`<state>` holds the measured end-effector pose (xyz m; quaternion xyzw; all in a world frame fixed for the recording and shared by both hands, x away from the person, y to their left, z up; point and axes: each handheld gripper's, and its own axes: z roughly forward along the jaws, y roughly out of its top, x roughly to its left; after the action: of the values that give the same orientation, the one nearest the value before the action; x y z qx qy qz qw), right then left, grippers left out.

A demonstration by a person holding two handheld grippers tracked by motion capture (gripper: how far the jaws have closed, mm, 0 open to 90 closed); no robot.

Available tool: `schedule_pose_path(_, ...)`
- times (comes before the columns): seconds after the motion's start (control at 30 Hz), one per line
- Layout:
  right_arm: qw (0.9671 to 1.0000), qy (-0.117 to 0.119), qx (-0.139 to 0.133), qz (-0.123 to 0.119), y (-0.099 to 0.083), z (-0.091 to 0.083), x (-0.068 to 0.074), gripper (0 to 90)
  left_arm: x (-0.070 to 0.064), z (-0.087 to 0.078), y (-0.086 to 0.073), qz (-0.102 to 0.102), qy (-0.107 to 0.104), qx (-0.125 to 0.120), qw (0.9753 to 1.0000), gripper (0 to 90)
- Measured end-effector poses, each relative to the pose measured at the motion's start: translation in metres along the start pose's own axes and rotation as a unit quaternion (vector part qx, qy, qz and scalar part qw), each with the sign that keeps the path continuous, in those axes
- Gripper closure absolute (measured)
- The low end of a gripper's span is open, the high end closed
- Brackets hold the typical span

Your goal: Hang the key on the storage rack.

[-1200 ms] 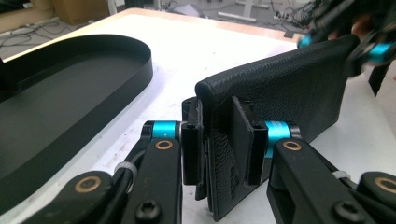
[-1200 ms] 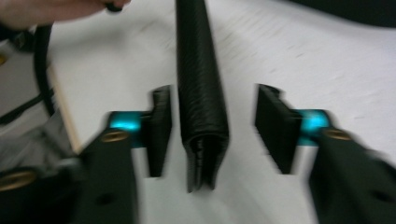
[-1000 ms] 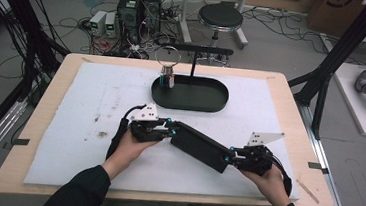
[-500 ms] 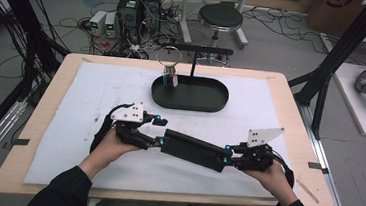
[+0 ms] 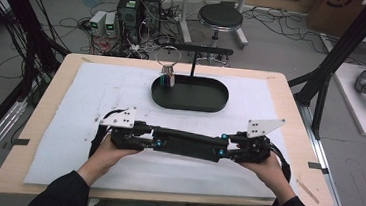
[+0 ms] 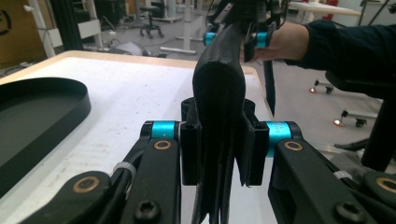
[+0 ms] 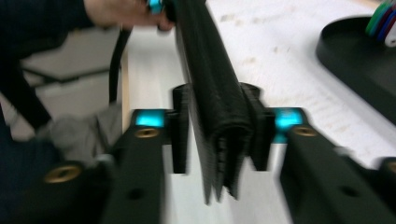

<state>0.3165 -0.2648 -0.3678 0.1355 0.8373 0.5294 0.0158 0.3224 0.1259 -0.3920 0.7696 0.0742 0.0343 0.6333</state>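
Grippers clamp opposite ends of one folded black cloth (image 5: 187, 143): your left gripper (image 5: 142, 140) grips its left end, your right gripper (image 5: 227, 151) its right end, holding it stretched level over the white mat (image 5: 86, 94), near the table's front edge. The high view shows the black oval tray (image 5: 211, 101) well beyond it. The left gripper view resolves the stacked fold layers (image 6: 219, 154) pinched between the pads. No legible writing is visible.

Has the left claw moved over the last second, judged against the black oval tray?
Yes. The left claw has slid leftward and slightly nearer the person, away from the black oval tray, levelling the folded black item.
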Motion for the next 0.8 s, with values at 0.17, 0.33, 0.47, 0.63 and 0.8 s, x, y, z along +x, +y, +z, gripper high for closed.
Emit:
schedule_pose_path(0.17, 0.999, -0.017, -0.028, 0.031, -0.003, -0.005, -0.003, 49.3, -0.001, -0.006, 0.0, -0.005, 0.015, -0.022, 0.9996, 74.1)
schedule_pose_path(0.33, 0.9976, -0.039, -0.034, 0.046, -0.008, 0.001, -0.005, 44.5, -0.001, -0.012, 0.0, -0.015, 0.013, -0.064, 0.9978, 74.3)
schedule_pose_path(0.47, 0.997, -0.032, -0.038, 0.059, -0.01, 0.008, -0.007, 44.4, -0.001, -0.014, 0.002, -0.019, 0.008, -0.086, 0.9961, 74.4)
schedule_pose_path(0.63, 0.9961, -0.013, -0.068, 0.056, -0.008, 0.011, -0.005, 61.4, -0.001, -0.014, 0.001, -0.019, 0.003, -0.09, 0.9957, 74.4)
schedule_pose_path(0.8, 0.9964, -0.007, -0.075, 0.04, -0.007, 0.008, -0.004, 73.2, 0.001, -0.014, 0.0, -0.025, 0.006, -0.097, 0.995, 74.0)
